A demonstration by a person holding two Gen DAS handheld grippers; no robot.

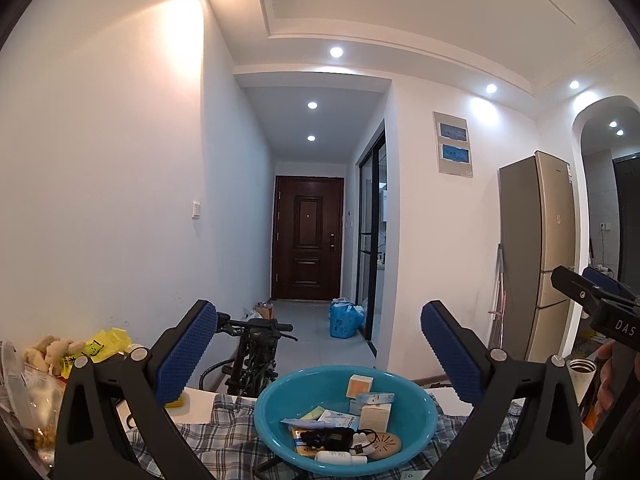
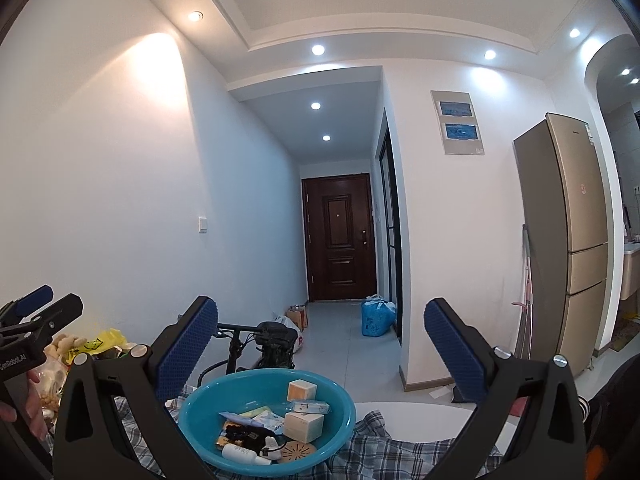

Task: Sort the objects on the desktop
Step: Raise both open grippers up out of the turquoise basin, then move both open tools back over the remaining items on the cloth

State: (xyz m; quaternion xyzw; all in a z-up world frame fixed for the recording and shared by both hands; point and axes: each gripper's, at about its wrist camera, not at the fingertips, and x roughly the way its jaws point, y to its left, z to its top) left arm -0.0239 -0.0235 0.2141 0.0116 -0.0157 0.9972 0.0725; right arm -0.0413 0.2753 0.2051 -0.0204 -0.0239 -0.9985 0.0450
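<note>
A teal plastic basin [image 1: 276,400] [image 2: 200,408] sits on a plaid cloth [image 1: 224,436] [image 2: 380,444] on a white table. It holds several small things: little boxes [image 1: 375,417] [image 2: 305,426], a white bottle [image 2: 240,454], a round tan disc [image 1: 385,446], packets and black cords. My left gripper [image 1: 320,356] is open and empty, raised above and in front of the basin. My right gripper [image 2: 320,356] is open and empty too, held above the basin's right side. Each gripper shows at the edge of the other's view [image 1: 600,304] [image 2: 36,316].
A pile of bags with a plush toy and yellow packet [image 1: 60,356] [image 2: 96,342] lies at the table's left. A steel flask [image 1: 582,376] stands at the right. Beyond the table are a folded bicycle [image 1: 252,356], a blue bag [image 1: 344,320], a fridge [image 2: 568,248] and a hallway door.
</note>
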